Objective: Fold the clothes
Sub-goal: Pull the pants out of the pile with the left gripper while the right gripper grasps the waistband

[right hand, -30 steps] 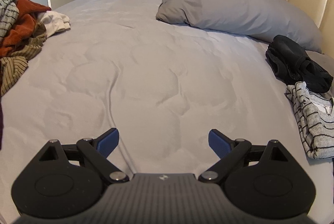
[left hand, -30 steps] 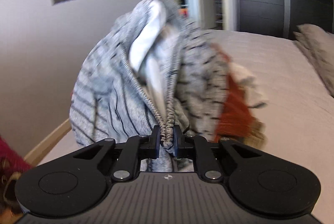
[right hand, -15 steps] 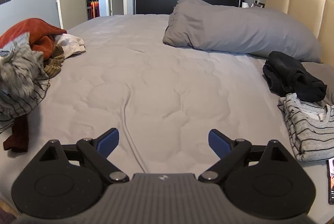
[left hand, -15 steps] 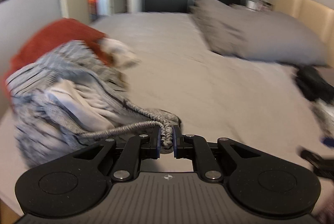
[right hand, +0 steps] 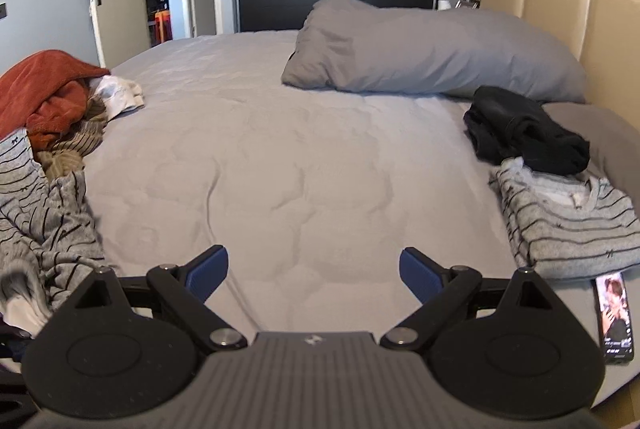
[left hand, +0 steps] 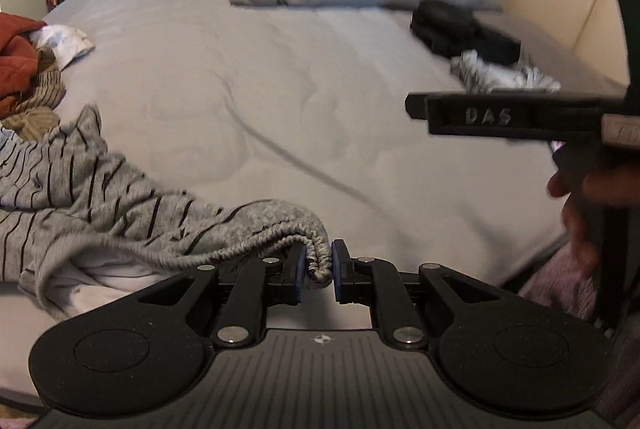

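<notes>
The grey striped garment (left hand: 80, 197) is lying crumpled at the left of the bed (left hand: 280, 89), its elastic waistband (left hand: 318, 263) sitting between the pads of my left tongs (left hand: 319, 267), which are opening. The band could be slipping out before I'm spreading it flat, leaving it bunched. My right tongs (right hand: 314, 269) are hanging released, gripping nothing, over bare bed.

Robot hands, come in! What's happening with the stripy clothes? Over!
Left gripper opening, waistband of stripy garment between its pads. Right gripper open, empty, over bare bed. Nothing in the way. Over.
</notes>
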`<state>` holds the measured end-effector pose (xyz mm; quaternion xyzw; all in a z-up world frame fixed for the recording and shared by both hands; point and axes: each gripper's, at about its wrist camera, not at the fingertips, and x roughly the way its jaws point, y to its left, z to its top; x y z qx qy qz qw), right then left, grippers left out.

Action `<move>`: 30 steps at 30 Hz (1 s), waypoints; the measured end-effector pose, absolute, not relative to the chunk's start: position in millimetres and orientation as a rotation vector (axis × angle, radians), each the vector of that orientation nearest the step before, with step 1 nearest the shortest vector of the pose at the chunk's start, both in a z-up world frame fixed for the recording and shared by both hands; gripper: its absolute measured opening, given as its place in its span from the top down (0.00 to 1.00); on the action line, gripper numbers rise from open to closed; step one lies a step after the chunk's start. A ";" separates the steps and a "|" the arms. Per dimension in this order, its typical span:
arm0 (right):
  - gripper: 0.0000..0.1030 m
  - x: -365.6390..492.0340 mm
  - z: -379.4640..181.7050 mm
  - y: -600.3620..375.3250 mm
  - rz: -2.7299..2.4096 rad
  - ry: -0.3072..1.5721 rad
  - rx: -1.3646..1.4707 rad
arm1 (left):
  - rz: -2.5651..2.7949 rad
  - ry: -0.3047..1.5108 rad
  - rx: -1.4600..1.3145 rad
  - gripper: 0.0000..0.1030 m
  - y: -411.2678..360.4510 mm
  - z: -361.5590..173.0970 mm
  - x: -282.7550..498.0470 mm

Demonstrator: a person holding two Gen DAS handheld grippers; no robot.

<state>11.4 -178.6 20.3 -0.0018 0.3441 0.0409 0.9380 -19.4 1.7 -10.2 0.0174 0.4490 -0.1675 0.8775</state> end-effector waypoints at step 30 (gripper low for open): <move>0.73 9.8 -41.3 -108.0 0.438 0.981 0.080 | 0.043 0.908 0.196 0.79 137.5 -51.6 4.0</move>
